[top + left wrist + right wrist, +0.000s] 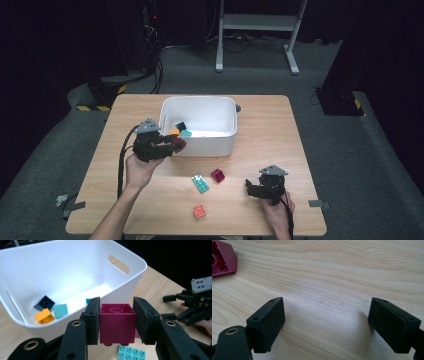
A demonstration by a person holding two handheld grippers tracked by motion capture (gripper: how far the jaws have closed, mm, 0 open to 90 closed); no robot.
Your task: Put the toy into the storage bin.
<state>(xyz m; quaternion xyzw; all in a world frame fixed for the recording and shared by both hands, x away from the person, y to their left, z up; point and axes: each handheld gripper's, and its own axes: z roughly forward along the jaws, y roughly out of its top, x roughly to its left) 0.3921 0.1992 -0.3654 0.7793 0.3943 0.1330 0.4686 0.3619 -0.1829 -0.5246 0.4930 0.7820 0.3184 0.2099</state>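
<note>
Overhead, the pale wood surface (270,130) stands on grey carpet (350,150) in a dark room, with black curtains closing off both sides. Beyond its far edge are the white legs of a stand (257,30) and loose cables on the floor. Yellow-and-black tape (100,106) marks a dark base by the far left corner, and bits of grey tape stick to the near edges.

A white bin (200,122) sits at the middle of the far half. Inside it lie a navy brick (44,302), an orange brick (44,316) and a teal brick (60,310), grouped toward one end.

The left gripper (117,322) is raised just at the bin's near wall, its fingers (92,320) pressed on either side of a magenta brick (117,323), hollow side up and clear of the surface.

On the near half lie a teal plate (201,183), a second magenta brick (217,175) just beside it, and an orange-red brick (199,211) nearer the edge.

The right gripper (252,188) rests low at the near right, its fingers (268,320) spread wide over bare wood, holding nothing.
</note>
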